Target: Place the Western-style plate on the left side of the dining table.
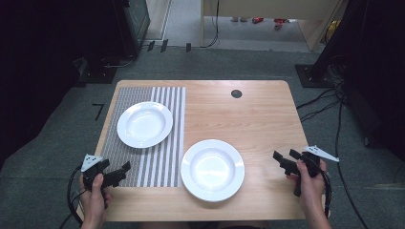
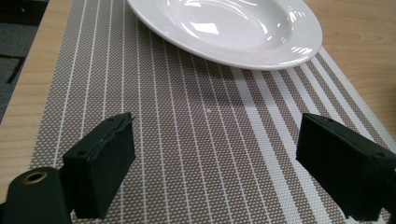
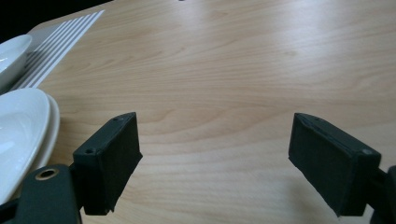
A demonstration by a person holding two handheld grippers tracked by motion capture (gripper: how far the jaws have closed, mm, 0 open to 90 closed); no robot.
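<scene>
Two white deep plates are sitting on the wooden table (image 1: 258,109). The far plate (image 1: 144,124) is lying on the striped placemat (image 1: 122,143) that covers the table's left edge region, toward the far left corner. The near plate (image 1: 212,169) is resting close to the table's near edge, mostly on bare wood with its left rim overlapping the placemat's right edge.

The left gripper (image 1: 125,168) is hovering over the placemat near the near left corner, its jaws standing wide apart with nothing between them; in the left gripper view the far plate (image 2: 233,28) is lying ahead of them. The right gripper (image 1: 285,156) is hanging over bare wood by the table's right edge, jaws likewise spread and empty, with the near plate (image 3: 21,135) off to their left in the right gripper view.

The plates are looking like glazed ceramic: stiff, fairly heavy, slick and breakable. The rim is probably offering the only hold, one jaw above and one slipped beneath. A one-sided rim grip is likely letting the plate tilt or slide, so a firm pinch and a level, slow carry seem wise.
</scene>
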